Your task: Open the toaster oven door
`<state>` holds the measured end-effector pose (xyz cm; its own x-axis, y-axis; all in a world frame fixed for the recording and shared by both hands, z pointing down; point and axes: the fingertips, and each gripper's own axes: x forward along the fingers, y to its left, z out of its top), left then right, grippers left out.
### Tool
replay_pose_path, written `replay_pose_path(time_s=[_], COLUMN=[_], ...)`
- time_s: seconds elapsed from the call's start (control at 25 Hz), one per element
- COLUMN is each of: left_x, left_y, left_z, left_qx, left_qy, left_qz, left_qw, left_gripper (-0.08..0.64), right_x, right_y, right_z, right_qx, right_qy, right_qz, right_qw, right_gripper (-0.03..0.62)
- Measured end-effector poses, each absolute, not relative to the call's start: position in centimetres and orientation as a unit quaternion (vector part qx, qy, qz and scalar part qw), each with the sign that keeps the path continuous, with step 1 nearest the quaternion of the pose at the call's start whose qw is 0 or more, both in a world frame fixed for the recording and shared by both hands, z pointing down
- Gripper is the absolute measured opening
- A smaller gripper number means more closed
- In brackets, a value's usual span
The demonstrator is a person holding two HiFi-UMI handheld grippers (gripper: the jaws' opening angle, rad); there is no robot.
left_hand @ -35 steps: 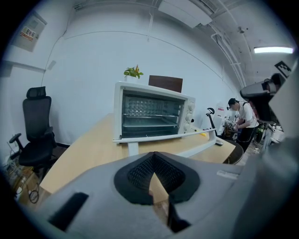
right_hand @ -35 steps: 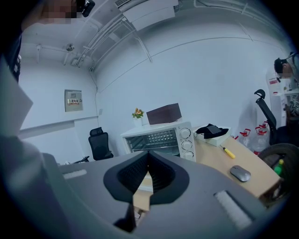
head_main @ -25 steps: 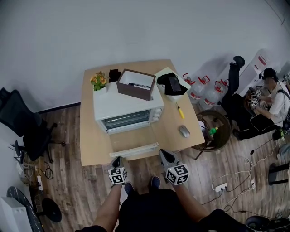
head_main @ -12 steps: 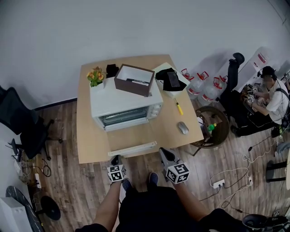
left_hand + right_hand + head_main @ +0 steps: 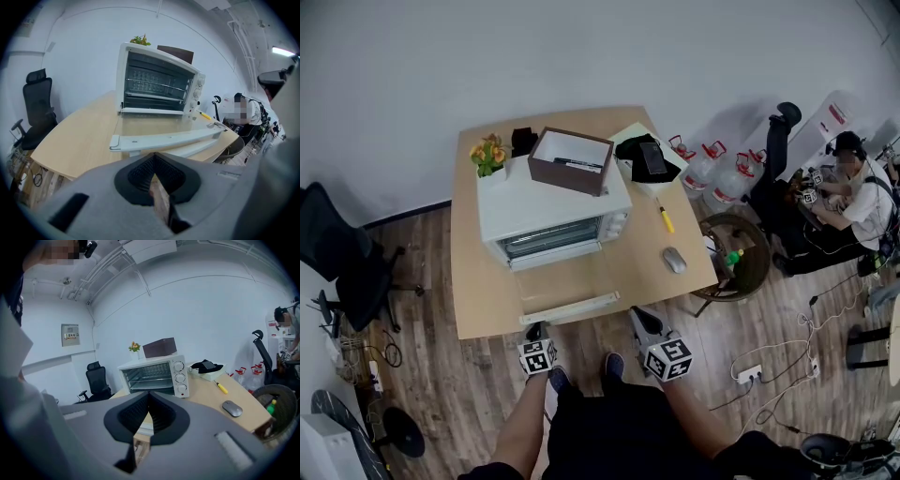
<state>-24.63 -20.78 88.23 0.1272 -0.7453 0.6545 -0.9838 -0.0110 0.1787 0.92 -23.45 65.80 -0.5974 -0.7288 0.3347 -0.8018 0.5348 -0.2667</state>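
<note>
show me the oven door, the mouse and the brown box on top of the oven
oven door [image 5: 568, 289], head view, on its glass pane, folded down flat.
mouse [image 5: 674, 261], head view, on the middle of its back.
brown box [image 5: 565, 176], head view, on its near side wall.

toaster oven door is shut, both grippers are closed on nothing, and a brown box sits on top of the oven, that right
Not quite. The toaster oven door is open, folded down flat over the table; the left gripper view shows it, with the racks inside exposed. The rest holds: the left gripper and right gripper are closed on nothing, and the brown box sits on top of the oven.
</note>
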Motion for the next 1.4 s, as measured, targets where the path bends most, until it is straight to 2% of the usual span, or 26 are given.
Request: replay_pose_path(time_s=[0.64, 1.4], left_x=[-24.5, -24.4], left_y=[-20.9, -20.6], left_z=[90.5, 90.7], left_qx=[0.658, 0.657], left_qy=[-0.638, -0.627], left_qz=[0.197, 0.222], left_qw=[0.348, 0.356], left_gripper=[0.004, 0.005], right_x=[1.2, 1.2], right_y=[-23.2, -23.2], right_z=[66.7, 66.8], right_qx=[0.433, 0.429], right_qy=[-0.871, -0.873], right_qz=[0.206, 0.21], right_qw=[0.104, 0.1], right_gripper=[0.014, 0.014])
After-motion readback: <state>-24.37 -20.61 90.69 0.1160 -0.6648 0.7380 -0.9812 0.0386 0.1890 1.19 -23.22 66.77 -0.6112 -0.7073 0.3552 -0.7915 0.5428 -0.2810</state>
